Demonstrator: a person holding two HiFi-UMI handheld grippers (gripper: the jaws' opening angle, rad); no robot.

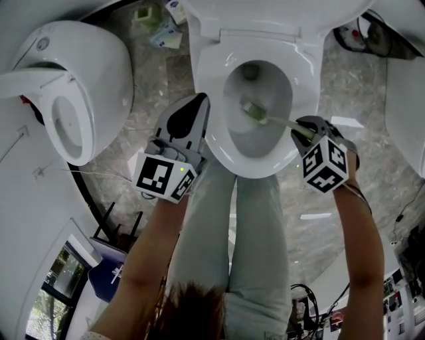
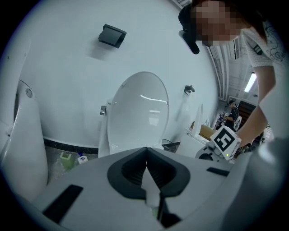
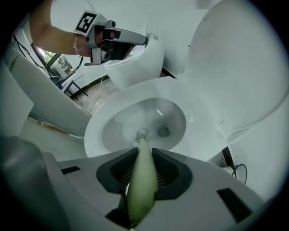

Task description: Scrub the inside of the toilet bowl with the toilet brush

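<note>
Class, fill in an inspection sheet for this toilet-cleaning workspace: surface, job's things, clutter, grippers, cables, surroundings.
Surface: grey marbled floor.
Job's things: toilet bowl, lid raised; green toilet brush, head inside the bowl.
Clutter: small bottle and green container on the floor beside the toilet.
Grippers: left hand-held gripper jaws together, empty, beside the bowl's rim; right hand-held gripper shut on the brush.
Cables: dark cable on the floor right of the toilet.
Surroundings: second toilet at left; white wall behind.
</note>
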